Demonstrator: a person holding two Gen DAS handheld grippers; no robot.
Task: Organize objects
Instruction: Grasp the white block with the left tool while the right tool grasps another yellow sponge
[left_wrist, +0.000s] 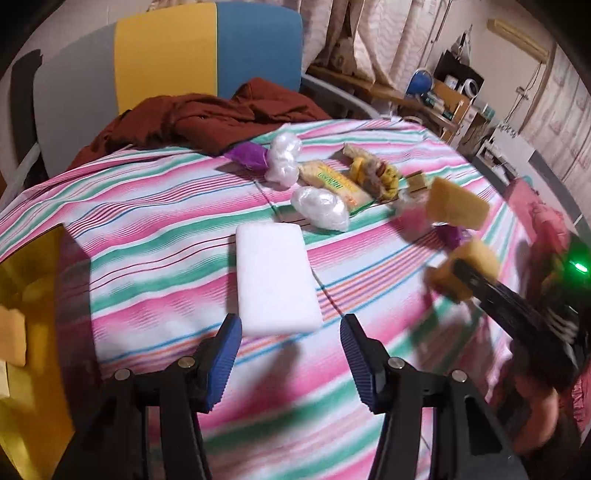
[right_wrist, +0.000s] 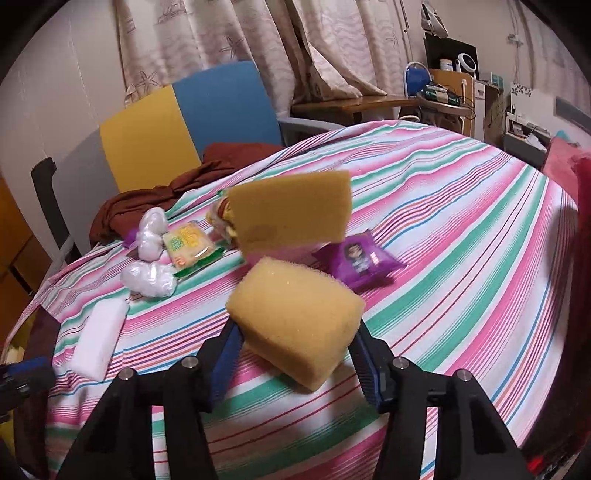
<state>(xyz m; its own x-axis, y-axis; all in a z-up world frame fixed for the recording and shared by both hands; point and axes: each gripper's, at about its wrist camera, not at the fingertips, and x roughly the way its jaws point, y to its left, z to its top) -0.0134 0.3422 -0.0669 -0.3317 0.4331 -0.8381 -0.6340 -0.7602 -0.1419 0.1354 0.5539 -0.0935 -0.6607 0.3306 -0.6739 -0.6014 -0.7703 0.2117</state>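
Observation:
My right gripper (right_wrist: 295, 350) is shut on a yellow sponge (right_wrist: 295, 325) and holds it above the striped tablecloth (right_wrist: 461, 240); it also shows in the left wrist view (left_wrist: 461, 273). A second yellow sponge (right_wrist: 291, 210) stands tilted just beyond it, also in the left wrist view (left_wrist: 458, 203). My left gripper (left_wrist: 291, 332) is open, just short of a white foam block (left_wrist: 275, 280) lying flat on the cloth, also seen in the right wrist view (right_wrist: 98, 339). A purple snack packet (right_wrist: 358, 262) lies behind the held sponge.
White plastic bags (left_wrist: 319, 206), a yellow-green biscuit pack (left_wrist: 340, 182) and other small items lie further back. A yellow box (left_wrist: 29, 332) with sponges is at the left edge. A brown cloth (left_wrist: 207, 118) and a chair (left_wrist: 166, 55) are behind.

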